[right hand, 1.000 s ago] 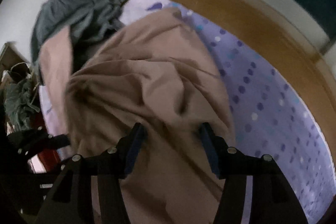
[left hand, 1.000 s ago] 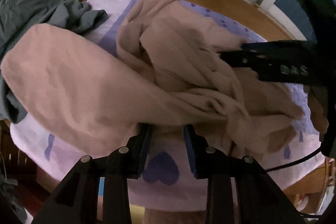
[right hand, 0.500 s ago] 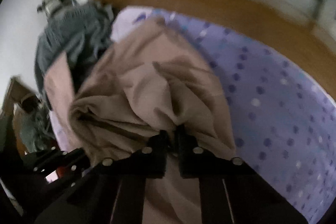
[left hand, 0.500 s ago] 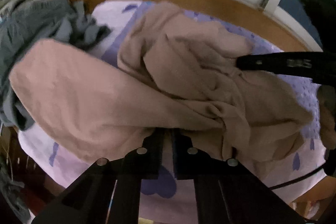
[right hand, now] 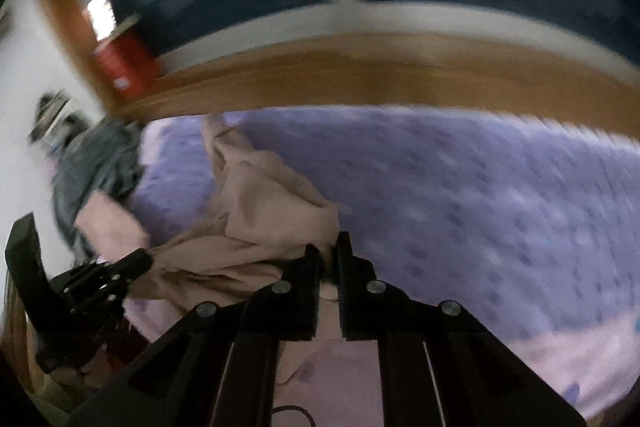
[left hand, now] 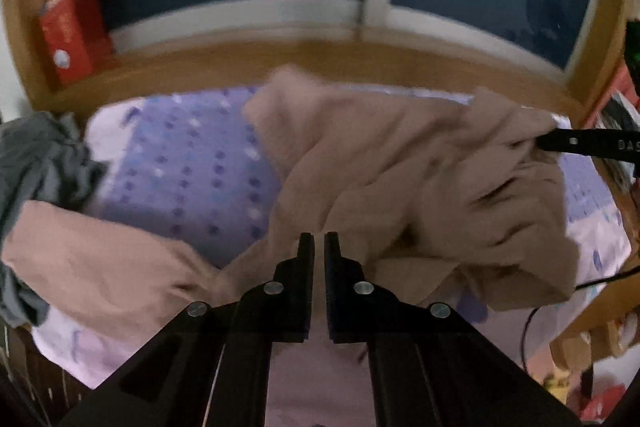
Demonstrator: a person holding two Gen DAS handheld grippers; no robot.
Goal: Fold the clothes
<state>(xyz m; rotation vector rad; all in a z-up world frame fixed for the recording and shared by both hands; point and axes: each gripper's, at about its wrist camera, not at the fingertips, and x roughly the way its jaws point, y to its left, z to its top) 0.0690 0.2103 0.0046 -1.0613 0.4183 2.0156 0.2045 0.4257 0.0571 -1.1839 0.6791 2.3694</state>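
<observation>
A beige-pink garment (left hand: 400, 163) hangs bunched over the purple dotted bed sheet (left hand: 192, 171). My left gripper (left hand: 319, 241) is shut on a fold near its lower edge. One wide part of the garment (left hand: 100, 267) trails off to the left. At the right edge, my right gripper (left hand: 548, 143) pinches another bunch of the cloth. In the right wrist view the right gripper (right hand: 329, 251) is shut on the garment (right hand: 264, 203), and the left gripper (right hand: 136, 263) holds the cloth at the lower left. The picture is blurred.
A heap of grey clothes (left hand: 40, 155) lies at the left end of the bed. A wooden ledge (left hand: 320, 63) runs behind the bed under a dark window, with a red box (left hand: 68, 35) on it. A black cable (left hand: 532, 311) hangs at the right.
Both grippers went from open to shut on the garment. They then rose and moved apart, dragging the cloth to the right and uncovering the dotted sheet.
</observation>
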